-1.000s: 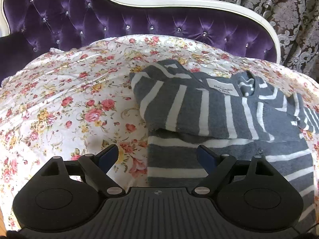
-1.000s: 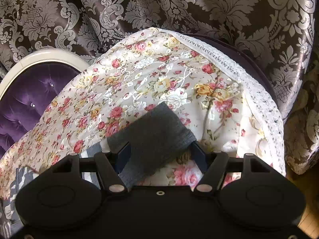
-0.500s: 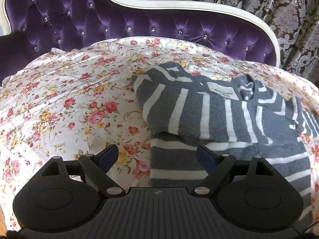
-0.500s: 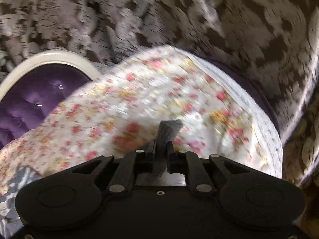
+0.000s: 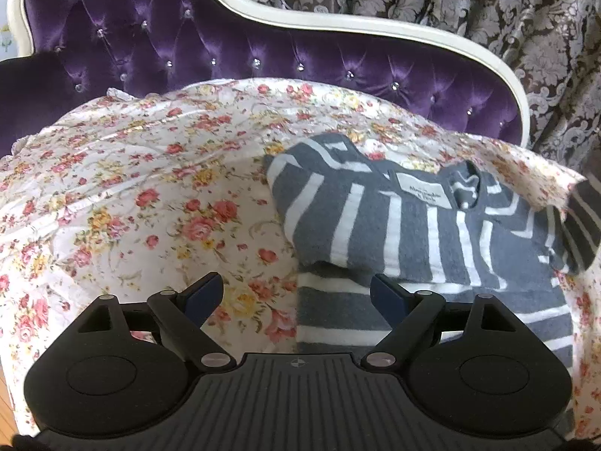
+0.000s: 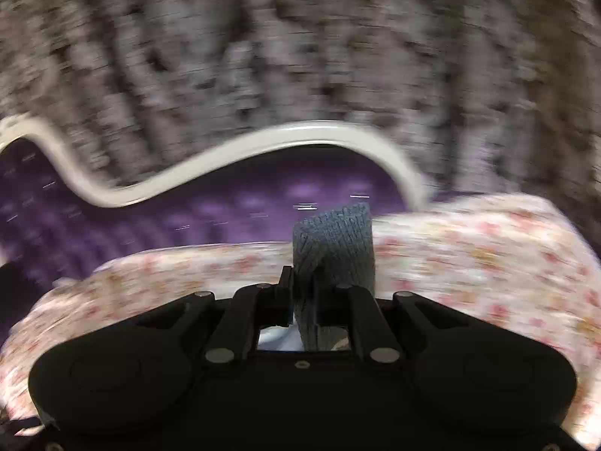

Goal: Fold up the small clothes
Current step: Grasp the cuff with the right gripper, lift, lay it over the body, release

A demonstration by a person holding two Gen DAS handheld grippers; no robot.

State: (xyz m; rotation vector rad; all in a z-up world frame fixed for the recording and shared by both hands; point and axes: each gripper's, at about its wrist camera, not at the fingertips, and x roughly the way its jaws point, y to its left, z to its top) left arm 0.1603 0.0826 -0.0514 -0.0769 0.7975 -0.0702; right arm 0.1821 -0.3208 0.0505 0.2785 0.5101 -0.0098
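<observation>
- Sweater [image 5: 394,225] — grey knit with white stripes — lies on the floral cover [image 5: 150,195] of the seat, partly folded: one side is already turned across the body, and the neck label faces up.
- Nearest the left wrist camera, the left gripper [image 5: 296,295] hangs over the sweater's lower edge with its jaws spread wide and nothing between them; one blue pad [image 5: 204,295] sits over bare cover, the other over striped knit.
- In the right wrist view, the right gripper [image 6: 304,297] is clamped tight on a plain grey cuff [image 6: 334,240], which stands up between the jaws. That view is smeared, so my guess is the hand is swinging fast.
- At the far right of the left view a striped sleeve [image 5: 584,221] looks raised off the cover, probably the same piece.
- To do this fold well, I would carry the sleeve across in a low arc and lay it flat over the body, square with the side already folded.
- The left gripper could press the lower edge down so the body does not drag along — knit like this stretches and creeps.
- Release only once the cuff rests on the sweater.
- Beyond stand the purple tufted backrest [image 5: 225,49] and patterned curtain [image 5: 469,11].
</observation>
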